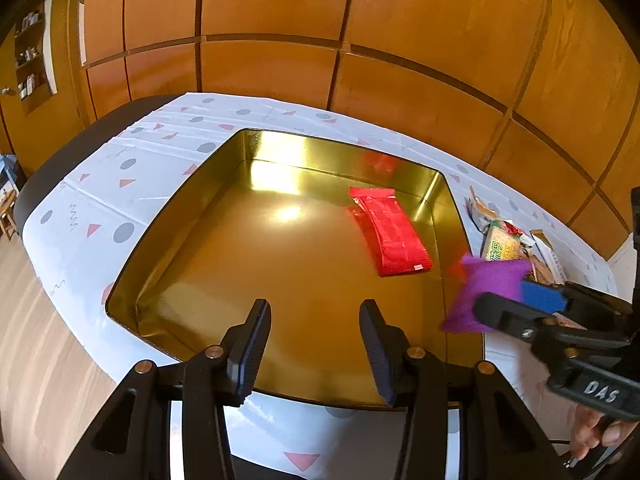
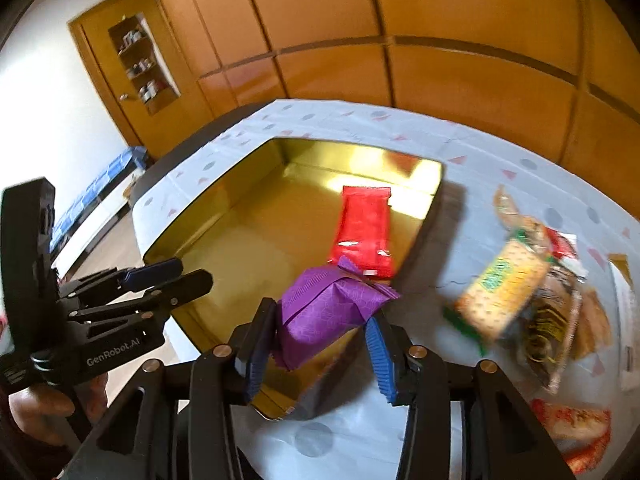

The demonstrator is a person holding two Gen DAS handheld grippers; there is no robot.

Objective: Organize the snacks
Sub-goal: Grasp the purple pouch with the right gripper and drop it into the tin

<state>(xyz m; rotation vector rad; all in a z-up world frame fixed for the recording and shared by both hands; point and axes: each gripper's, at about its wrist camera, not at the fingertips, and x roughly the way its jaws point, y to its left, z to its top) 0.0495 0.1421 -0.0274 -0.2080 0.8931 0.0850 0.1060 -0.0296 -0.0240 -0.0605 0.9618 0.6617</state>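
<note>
Right tongs (image 2: 320,336) clamped on purple packet (image 2: 328,312), held over the gold tin's (image 2: 224,216) near right corner; red packet (image 2: 364,232) lies just beyond, lengthwise; left tongs (image 1: 316,344) apart, empty

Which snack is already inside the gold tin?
The red snack packet, lying flat in the gold tin. The purple packet is in the right hand-held gripper; the others are piled on the tablecloth.
</note>
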